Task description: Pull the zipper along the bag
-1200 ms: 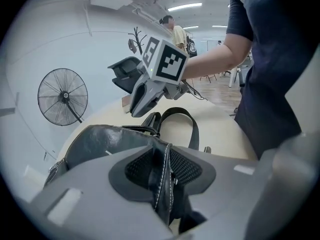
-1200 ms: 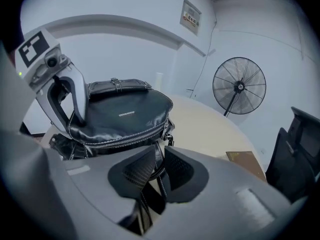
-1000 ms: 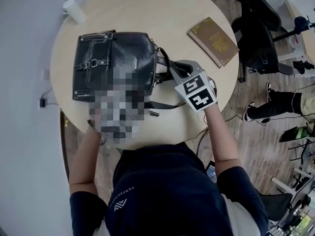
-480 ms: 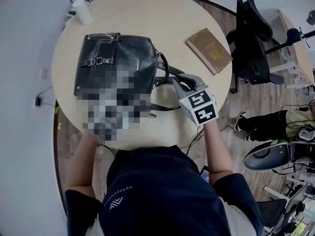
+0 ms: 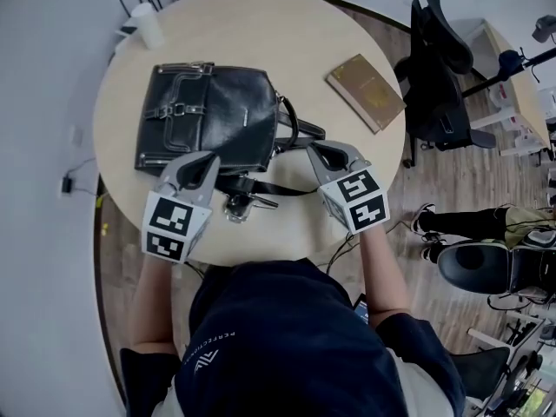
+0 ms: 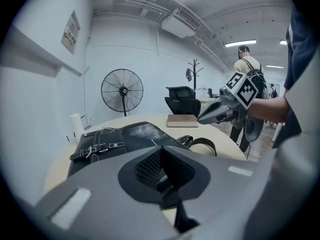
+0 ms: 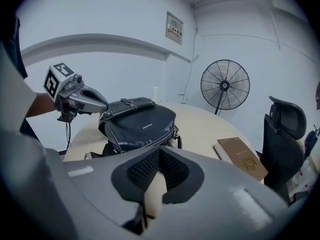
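Right off the tips of the left tongs [image 5: 204,162] sits the black bag [image 5: 217,111], lying flat on the round table [image 5: 287,50]. From the right tongs [image 5: 328,151] it's ahead and off to the left, handle loop [image 5: 291,127] nearest them. Both sets of jaws have just been closing and are now pressed together with nothing pinched. The left ones are over the bag's near edge, the right ones over bare tabletop. The loose strap [image 5: 278,187] trails across between the two tongs.

Honestly I can't read the zipper in any view, it's too small and dark, so no idea whether it's run open or shut. This fits either lining up to go for the pull tab or being done with it after the run.

My take on doing a zip pull well with these:
- One pair pins the bag body near the zipper's end so the soft leather doesn't drag along.
- The other pinches only the tab.
- The pull follows the line of the teeth, low and steady, not upward.
- The strap stays out of the pinch.
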The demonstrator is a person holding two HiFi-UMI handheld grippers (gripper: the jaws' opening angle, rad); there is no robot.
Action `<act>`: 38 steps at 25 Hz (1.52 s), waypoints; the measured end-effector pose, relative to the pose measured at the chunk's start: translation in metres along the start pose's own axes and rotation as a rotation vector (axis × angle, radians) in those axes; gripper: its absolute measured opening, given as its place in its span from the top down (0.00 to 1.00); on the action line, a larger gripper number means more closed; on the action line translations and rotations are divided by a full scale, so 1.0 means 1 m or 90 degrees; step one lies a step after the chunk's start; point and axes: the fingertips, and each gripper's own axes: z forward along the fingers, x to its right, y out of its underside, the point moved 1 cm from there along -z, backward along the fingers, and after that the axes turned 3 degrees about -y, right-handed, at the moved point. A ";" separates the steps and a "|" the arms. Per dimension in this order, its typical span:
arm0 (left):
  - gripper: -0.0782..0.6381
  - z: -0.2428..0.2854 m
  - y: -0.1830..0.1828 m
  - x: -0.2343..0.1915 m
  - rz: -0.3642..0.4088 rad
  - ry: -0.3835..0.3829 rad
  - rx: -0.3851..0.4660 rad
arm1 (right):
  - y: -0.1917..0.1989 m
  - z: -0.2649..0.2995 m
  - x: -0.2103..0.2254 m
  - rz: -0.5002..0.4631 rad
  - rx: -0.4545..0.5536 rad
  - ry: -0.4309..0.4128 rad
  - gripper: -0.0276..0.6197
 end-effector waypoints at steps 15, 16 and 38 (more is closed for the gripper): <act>0.87 -0.021 0.014 -0.027 -0.098 -0.074 -0.028 | -0.007 -0.015 -0.009 0.031 0.015 -0.001 0.95; 0.87 -0.022 0.014 -0.028 -0.105 -0.075 -0.027 | -0.007 -0.015 -0.009 0.033 0.015 -0.001 0.95; 0.87 -0.022 0.024 -0.023 -0.103 -0.095 -0.066 | -0.008 -0.005 -0.014 0.060 0.031 -0.045 0.95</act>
